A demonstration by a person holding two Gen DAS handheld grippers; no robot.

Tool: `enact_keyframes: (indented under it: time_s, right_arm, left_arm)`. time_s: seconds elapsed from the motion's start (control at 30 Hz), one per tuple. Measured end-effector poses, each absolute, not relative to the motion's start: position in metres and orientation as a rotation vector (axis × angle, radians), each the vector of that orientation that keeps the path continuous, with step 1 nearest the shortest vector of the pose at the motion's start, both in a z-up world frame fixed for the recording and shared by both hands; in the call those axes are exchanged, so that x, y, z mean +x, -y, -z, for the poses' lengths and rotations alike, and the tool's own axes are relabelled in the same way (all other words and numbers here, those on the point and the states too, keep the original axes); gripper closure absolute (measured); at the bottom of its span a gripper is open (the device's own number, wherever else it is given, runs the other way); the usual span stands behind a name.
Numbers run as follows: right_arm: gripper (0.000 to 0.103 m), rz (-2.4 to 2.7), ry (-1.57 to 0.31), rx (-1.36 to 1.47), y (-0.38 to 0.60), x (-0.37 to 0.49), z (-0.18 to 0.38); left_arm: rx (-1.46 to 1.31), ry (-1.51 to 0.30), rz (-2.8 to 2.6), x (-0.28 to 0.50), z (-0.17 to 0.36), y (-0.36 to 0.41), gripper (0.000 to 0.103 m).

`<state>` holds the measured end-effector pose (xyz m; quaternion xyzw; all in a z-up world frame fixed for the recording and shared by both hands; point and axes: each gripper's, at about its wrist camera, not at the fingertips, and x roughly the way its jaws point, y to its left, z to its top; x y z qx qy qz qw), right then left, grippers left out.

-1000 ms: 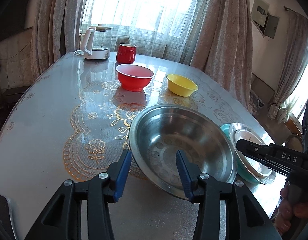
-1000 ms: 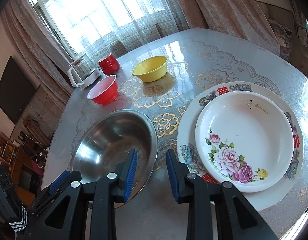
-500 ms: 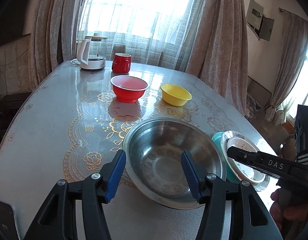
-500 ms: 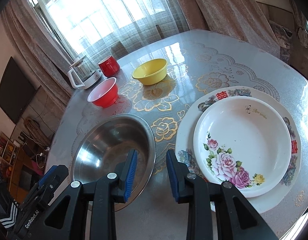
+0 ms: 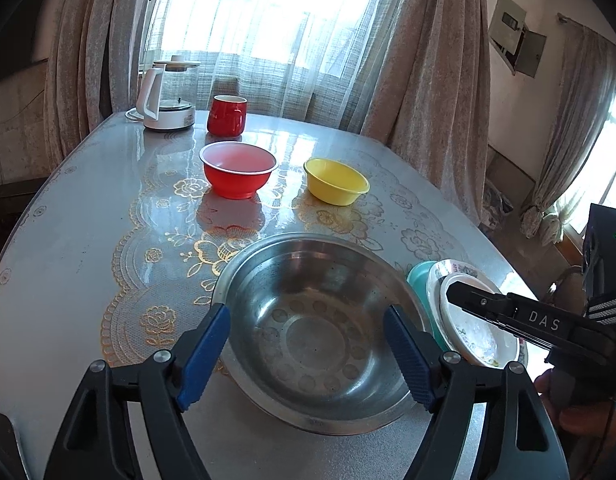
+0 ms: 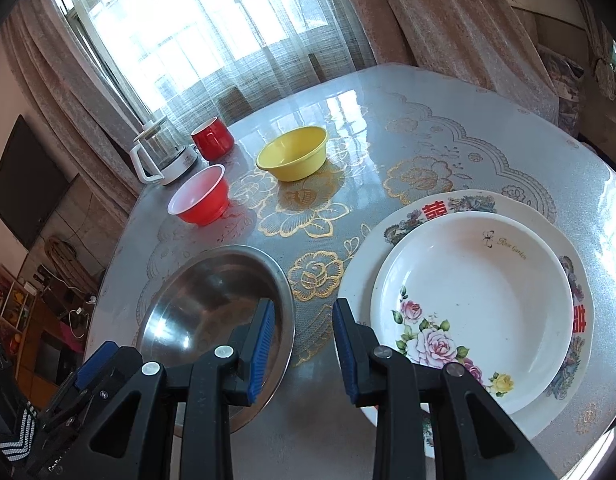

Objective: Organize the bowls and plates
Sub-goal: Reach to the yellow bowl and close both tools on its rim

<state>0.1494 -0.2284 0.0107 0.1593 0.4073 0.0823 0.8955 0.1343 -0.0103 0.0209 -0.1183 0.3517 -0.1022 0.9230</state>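
Note:
A large steel bowl [image 5: 320, 332] sits on the table near the front; it also shows in the right wrist view [image 6: 212, 312]. My left gripper [image 5: 308, 352] is open and empty, its fingers straddling the bowl's near side above it. To the right, a white rose plate [image 6: 472, 304] lies stacked on a larger patterned plate [image 6: 436, 212]; the stack also shows in the left wrist view [image 5: 468, 320]. My right gripper [image 6: 302, 344] is open and empty, above the gap between steel bowl and plates. A red bowl [image 5: 238, 174] and a yellow bowl [image 5: 336, 186] stand farther back.
A red mug [image 5: 227, 115] and a white kettle [image 5: 164, 96] stand at the table's far edge by the curtained window. The table [image 5: 88, 240] has a glossy cover with gold flower patterns. Its right edge is close beside the plates.
My left gripper has pulled back and risen from the steel bowl, and its jaws have opened wider. My right gripper has barely moved, drifting slightly back.

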Motion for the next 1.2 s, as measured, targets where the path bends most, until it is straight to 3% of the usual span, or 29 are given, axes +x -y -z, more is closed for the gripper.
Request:
enact_keyframes:
  time_s: [0.7, 1.2]
  right_arm:
    - [0.068, -0.113, -0.982, 0.328, 0.262, 0.283, -0.03]
    - [0.067, -0.109, -1.114, 0.544, 0.254, 0.404, 0.018]
  left_arm:
    - [-0.221, -0.755, 0.188, 0.253, -0.074, 0.018, 0.013]
    - [-0.245, -0.913, 0.218, 0.351, -0.043, 0.024, 0.013]
